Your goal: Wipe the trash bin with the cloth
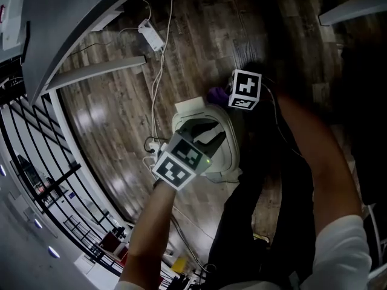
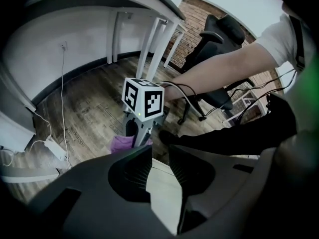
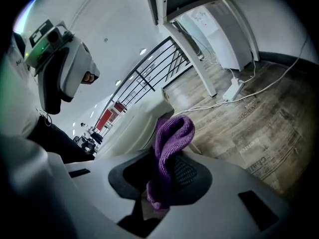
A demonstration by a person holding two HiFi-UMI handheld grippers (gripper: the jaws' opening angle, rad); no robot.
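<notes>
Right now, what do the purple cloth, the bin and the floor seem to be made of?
Cloth: looks like knitted yarn, soft and matte; ribbed stitches show.
Bin: probably smooth white plastic, judging by its rounded, moulded rim.
Floor: wood-look planks, slightly glossy; grain and light reflections show. I cannot tell whether it is real wood or laminate.

A dark wood-plank floor (image 1: pixel 121 107) lies under an upright white trash bin (image 1: pixel 233 153), whose base is hidden. A white power strip (image 1: pixel 151 35) and its trailing cable (image 1: pixel 156 86) lie on the boards near a table's white foot bar (image 1: pixel 100 71).
</notes>
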